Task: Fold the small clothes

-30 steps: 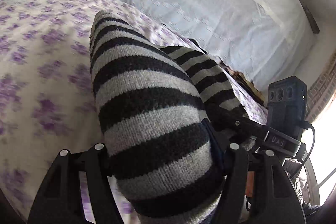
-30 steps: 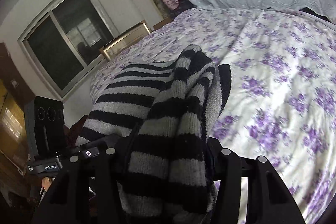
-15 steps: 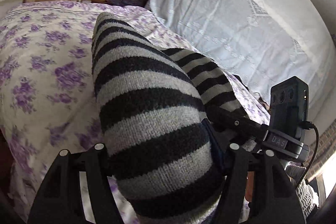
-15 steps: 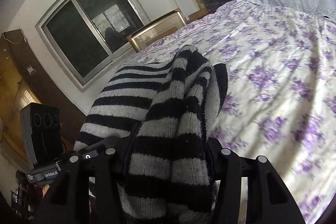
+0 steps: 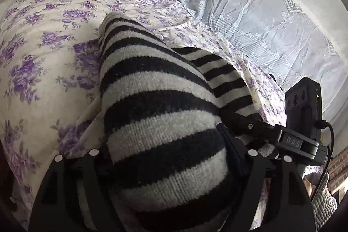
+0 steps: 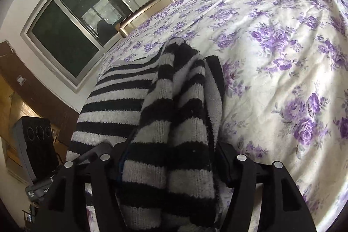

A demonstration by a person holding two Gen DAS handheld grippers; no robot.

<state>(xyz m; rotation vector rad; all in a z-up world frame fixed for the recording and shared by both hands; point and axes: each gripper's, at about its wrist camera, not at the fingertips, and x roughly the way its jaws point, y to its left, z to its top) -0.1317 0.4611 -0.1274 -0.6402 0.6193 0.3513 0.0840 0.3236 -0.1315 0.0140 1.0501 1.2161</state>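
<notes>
Both grippers hold the same striped knit garment (image 5: 156,114): the left gripper (image 5: 171,158) has its jaws clamped on a thick rolled bundle of it at the bottom centre of the left wrist view, and the right gripper (image 6: 171,164) has its jaws clamped on a bunched, pleated edge at the bottom centre of the right wrist view. From each pair of jaws the garment runs straight forward and up the frame, its black and grey stripes lying across that line, so its long axis follows the fingers rather than crossing them. Its far end lies near the floral bedspread (image 6: 282,58), though I cannot tell if it touches. In the left view the right gripper's body sits at lower right, just beside the cloth, so the two grips are close together. Neither hand looks clearly nearer the bed; laying the fold down likely calls for both to lower forward together.
</notes>
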